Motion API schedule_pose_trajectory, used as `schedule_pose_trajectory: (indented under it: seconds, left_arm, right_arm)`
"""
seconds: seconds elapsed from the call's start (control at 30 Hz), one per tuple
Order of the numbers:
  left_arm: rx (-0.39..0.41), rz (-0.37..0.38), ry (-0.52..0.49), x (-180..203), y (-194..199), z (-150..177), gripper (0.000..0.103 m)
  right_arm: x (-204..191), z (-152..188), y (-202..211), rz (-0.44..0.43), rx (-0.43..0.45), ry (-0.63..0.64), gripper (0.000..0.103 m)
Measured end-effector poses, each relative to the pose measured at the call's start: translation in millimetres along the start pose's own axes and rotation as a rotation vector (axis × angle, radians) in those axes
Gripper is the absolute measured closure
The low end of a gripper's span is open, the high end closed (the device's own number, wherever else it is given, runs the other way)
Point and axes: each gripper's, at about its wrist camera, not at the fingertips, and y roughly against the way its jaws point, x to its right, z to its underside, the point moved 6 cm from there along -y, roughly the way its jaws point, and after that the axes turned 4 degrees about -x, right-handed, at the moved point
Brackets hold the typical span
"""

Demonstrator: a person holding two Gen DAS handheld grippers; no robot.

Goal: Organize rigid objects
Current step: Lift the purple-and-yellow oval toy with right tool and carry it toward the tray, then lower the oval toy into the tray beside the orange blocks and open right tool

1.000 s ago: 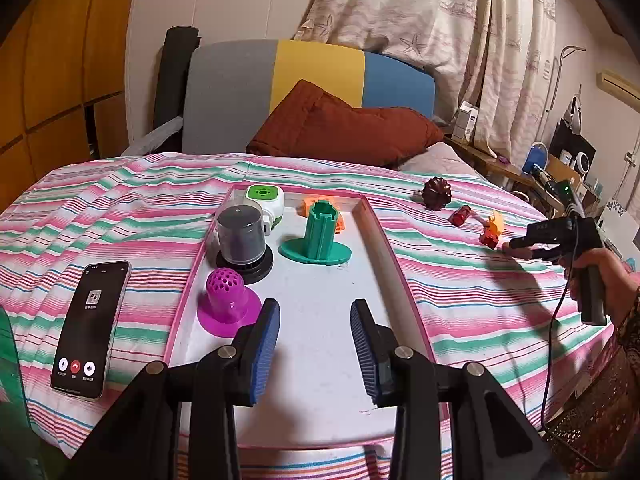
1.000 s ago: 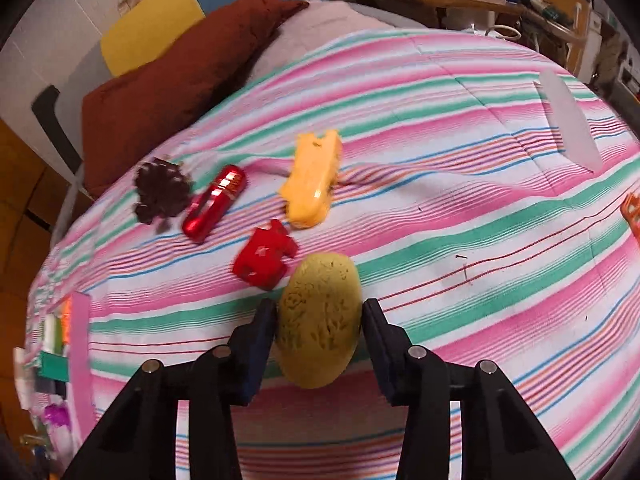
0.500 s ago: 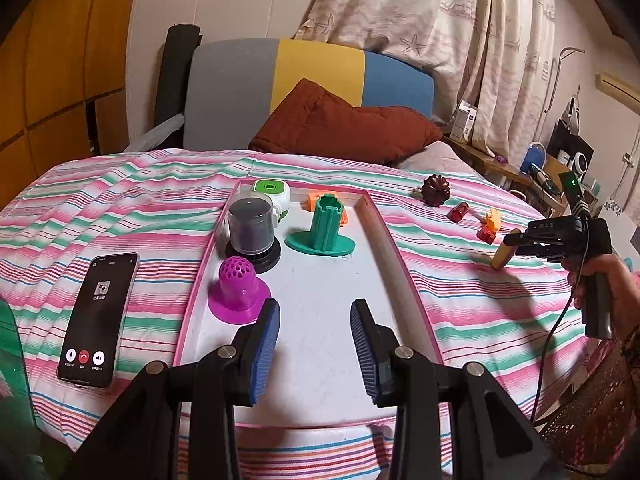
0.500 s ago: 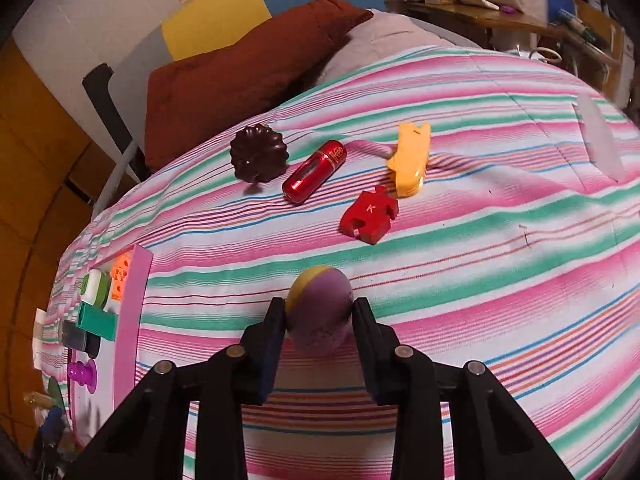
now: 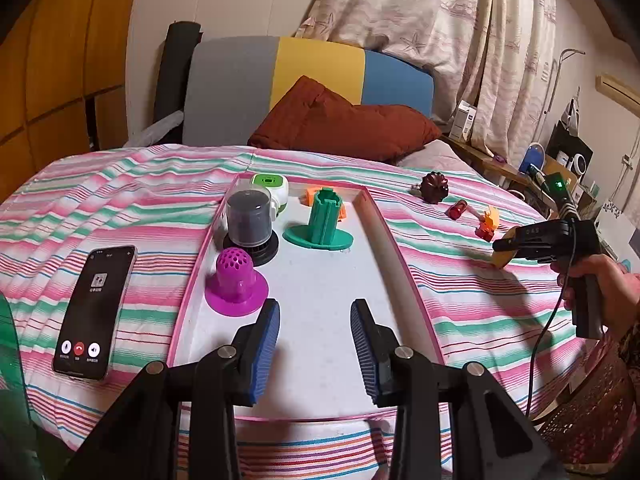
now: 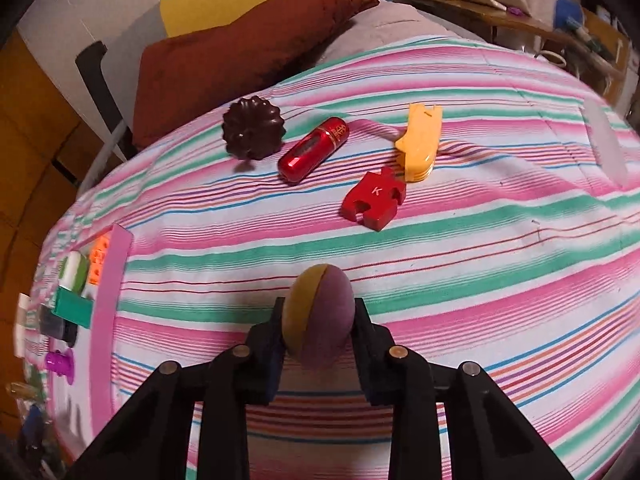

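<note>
Striped cloth in pink, green and white covers the surface where everything lies. At the far left of the left wrist view a phone lies flat on the cloth with its screen lit. Just right of it is a pink-rimmed tray with a white floor. In the tray's near left part stands a purple perforated dome, behind it a grey cylinder on a black base, and behind that a green and white box. A green post on a round base stands toward the middle back, with a small orange piece behind it. The left gripper hangs over the tray's near end, its blue pads apart with nothing between them.

Right of the tray, on the cloth, lie a dark brown fluted piece, a shiny red capsule, a red jigsaw-shaped block and a yellow plastic piece, the block just in front of the yellow piece.

Farther right, a hand holds the right gripper. Its jaws have just been closing and now press on both sides of a yellow and purple sponge, which sits between the pads, near the cloth, well apart from the tray.
</note>
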Motion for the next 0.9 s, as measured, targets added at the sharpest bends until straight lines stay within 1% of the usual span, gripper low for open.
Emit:
schedule_pose_trajectory:
  seconds: [0.1, 0.23, 0.33, 0.47, 0.53, 0.63, 0.7, 0.77, 0.8, 0.9]
  left_arm:
    - [-0.003, 0.000, 0.004, -1.1, 0.4, 0.7, 0.066]
    - [0.000, -0.001, 0.003, -2.3, 1.2, 0.4, 0.066]
    - [-0.009, 0.000, 0.005, -2.9, 0.0, 0.9, 0.066]
    - [-0.001, 0.003, 0.003, -3.5, 3.5, 0.4, 0.066]
    - [0.002, 0.007, 0.004, -4.1, 6.0, -0.3, 0.066]
    - [0.010, 0.005, 0.009, -7.4, 10.2, -1.2, 0.066]
    - [0.011, 0.004, 0.010, -9.9, 11.9, -0.7, 0.066]
    - [0.010, 0.000, 0.014, -13.9, 12.9, -0.1, 0.066]
    - [0.010, 0.002, 0.015, -15.8, 12.7, -0.4, 0.066]
    - [0.015, 0.003, 0.025, -20.5, 13.5, -0.2, 0.066]
  right_arm:
    - [-9.8, 1.8, 11.7, -0.036, 0.030, 0.013, 0.073]
    - [-41.3, 11.0, 28.2, -0.163, 0.038, 0.018, 0.073]
    - [-87.6, 22.1, 37.4, -0.234, 0.021, 0.095, 0.073]
    - [-150.6, 29.7, 36.5, -0.277, 0.004, 0.218, 0.073]
    - [-182.9, 31.7, 25.2, -0.273, -0.010, 0.269, 0.073]
    - [-217.6, 30.4, 5.6, -0.255, -0.047, 0.335, 0.073]
    - [-236.1, 28.3, -11.8, -0.209, -0.085, 0.381, 0.073]
    - [-248.7, 27.5, -31.0, -0.156, -0.124, 0.408, 0.073]
    - [-252.0, 27.4, -37.7, -0.144, -0.137, 0.420, 0.073]
    - [-261.1, 23.7, -54.9, -0.085, -0.160, 0.457, 0.073]
